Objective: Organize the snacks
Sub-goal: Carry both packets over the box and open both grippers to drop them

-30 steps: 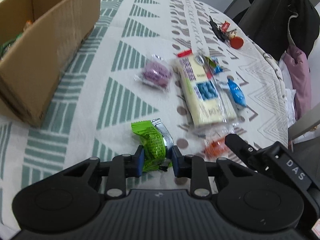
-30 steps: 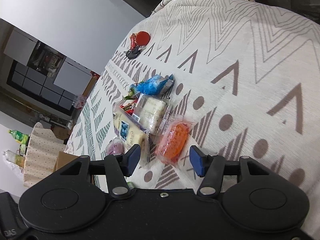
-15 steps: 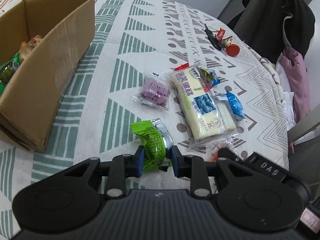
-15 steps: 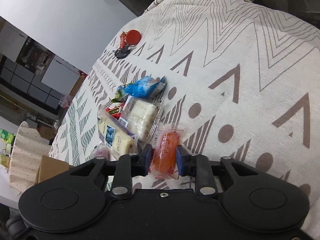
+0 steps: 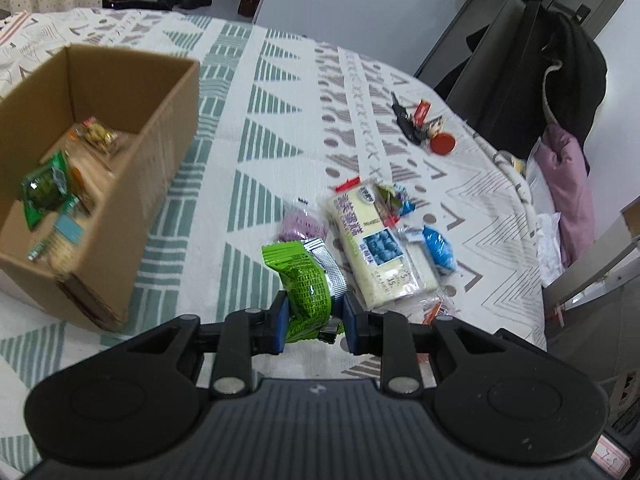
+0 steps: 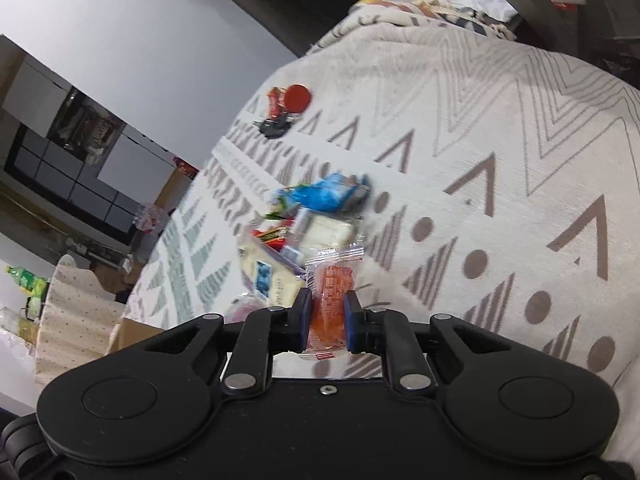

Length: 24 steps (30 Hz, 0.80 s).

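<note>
Left gripper (image 5: pixel 315 322) clamps a green snack packet (image 5: pixel 306 284) above the patterned tablecloth (image 5: pixel 256 128), right of the cardboard box (image 5: pixel 160 152); right gripper (image 6: pixel 327 320) pinches an orange snack packet (image 6: pixel 332 292)

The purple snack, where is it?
In the left wrist view the purple snack lies on the tablecloth, just left of the long blueberry packet and beyond the held green packet.

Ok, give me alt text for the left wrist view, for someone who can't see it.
The left hand-held gripper is shut on a green snack packet, held above a patterned tablecloth. An open cardboard box with a few snacks inside sits to the left; more wrapped snacks lie to the right.
</note>
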Motion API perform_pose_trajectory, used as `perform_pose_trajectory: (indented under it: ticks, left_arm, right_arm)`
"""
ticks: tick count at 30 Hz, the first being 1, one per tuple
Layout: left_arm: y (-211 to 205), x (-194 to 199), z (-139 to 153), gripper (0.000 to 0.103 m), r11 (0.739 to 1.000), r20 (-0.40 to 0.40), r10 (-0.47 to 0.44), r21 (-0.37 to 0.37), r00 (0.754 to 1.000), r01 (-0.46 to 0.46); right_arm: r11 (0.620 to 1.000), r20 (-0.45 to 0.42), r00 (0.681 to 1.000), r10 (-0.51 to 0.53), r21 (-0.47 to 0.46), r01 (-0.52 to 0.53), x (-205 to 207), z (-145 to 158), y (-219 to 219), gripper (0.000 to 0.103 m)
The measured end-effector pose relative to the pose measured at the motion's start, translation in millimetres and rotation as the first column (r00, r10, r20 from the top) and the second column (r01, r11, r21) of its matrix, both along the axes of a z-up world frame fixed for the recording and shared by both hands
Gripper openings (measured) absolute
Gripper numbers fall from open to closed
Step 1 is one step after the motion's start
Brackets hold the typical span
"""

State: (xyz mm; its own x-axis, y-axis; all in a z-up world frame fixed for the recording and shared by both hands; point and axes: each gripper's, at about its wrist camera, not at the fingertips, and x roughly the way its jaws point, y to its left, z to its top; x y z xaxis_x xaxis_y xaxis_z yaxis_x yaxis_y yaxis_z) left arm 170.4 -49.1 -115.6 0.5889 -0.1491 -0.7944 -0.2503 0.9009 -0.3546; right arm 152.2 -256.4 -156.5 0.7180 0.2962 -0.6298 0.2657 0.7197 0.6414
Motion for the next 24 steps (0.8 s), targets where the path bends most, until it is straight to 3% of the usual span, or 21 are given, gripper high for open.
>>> perform_pose_trajectory:
  ticks: [14,24]
  left_arm:
    - [33,-21,38,0.027,0.999,0.075,0.034,0.008,0.997,-0.034]
    - [81,-35,56,0.027,0.994,0.102,0.103,0.022,0.989,-0.106]
  right_arm:
    - [0.994,0.105,0.989,0.102,0.027,-0.106,-7,41,45,0.016]
    - [0.98,0.152,0.97,0.187,0.045,-0.196,-10,60,89,0.016]
